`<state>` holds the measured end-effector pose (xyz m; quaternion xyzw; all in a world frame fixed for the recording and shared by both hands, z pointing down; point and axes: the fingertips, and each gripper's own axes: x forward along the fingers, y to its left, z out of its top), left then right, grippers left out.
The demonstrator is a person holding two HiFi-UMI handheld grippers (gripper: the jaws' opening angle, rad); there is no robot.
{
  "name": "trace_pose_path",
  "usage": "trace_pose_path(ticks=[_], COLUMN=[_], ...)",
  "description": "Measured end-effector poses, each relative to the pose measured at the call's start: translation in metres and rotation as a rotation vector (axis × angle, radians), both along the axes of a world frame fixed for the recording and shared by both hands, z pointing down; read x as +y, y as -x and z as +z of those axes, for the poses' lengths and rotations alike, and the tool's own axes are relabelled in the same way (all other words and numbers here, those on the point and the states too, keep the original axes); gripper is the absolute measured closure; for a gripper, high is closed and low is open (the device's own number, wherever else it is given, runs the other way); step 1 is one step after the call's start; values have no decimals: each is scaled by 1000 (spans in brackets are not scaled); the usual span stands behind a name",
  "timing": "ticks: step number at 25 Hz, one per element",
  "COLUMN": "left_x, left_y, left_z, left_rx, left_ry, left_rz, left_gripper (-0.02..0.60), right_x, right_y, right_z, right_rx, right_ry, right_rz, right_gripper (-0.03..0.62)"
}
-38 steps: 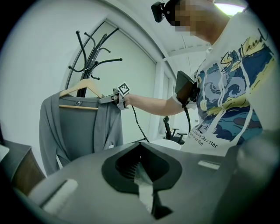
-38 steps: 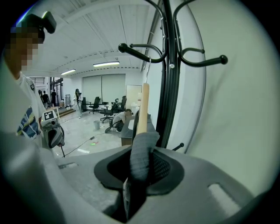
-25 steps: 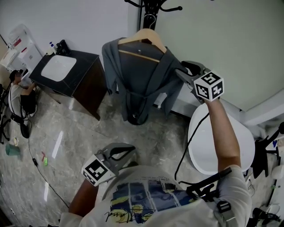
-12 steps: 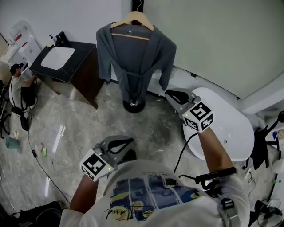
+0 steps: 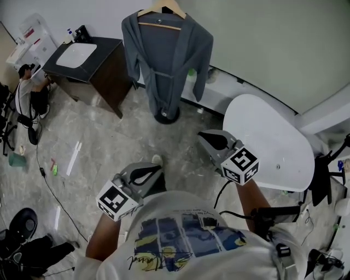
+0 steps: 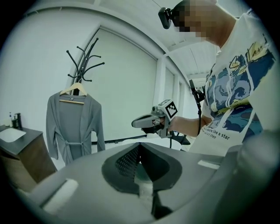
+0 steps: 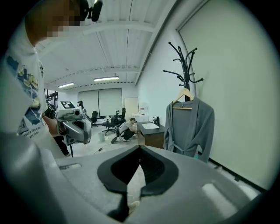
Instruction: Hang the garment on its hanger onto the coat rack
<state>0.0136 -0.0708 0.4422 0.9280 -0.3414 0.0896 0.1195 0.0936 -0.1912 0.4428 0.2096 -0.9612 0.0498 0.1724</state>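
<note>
The grey robe (image 5: 164, 54) hangs on a wooden hanger (image 5: 161, 8), which is hooked on the black coat rack (image 6: 85, 61). The rack's base (image 5: 167, 116) stands on the floor under the hem. My right gripper (image 5: 205, 138) is shut and holds nothing. It is well back from the robe, near the white table. My left gripper (image 5: 157, 170) is low in front of the person's body, shut and empty. Both gripper views show the robe (image 6: 72, 127) (image 7: 188, 127) hanging free and straight, with the jaws (image 6: 140, 146) (image 7: 140, 148) closed together below it.
A dark cabinet with a white basin (image 5: 82, 54) stands left of the rack. At the right is a white oval table (image 5: 273, 142). A person (image 5: 27, 93) crouches by the cabinet. A cable (image 5: 46, 202) trails on the floor, and office chairs (image 7: 109, 122) stand far off.
My right gripper was open at the robe's right shoulder; it has drawn back toward the body and shut. The person has stepped away from the rack. The left gripper has hardly moved.
</note>
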Motion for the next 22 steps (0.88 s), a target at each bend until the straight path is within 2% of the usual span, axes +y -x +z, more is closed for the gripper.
trace_pose_path(ticks=[6,15,22], left_x=[19,26,27], left_y=[-10,-24,-22], left_z=[-7,-6,-3], left_rx=[-3,-5,0], left_ry=[-6,2,5], left_rz=[2,37,49], left_gripper=[580,580,580], right_x=[47,79,90], right_y=[-1,3,12], right_z=[0,-3,1], right_rx=[14,48,83], right_ry=[-26,-41,-52], right_rz=[-34,-77,-106], right_gripper=[591,592,592])
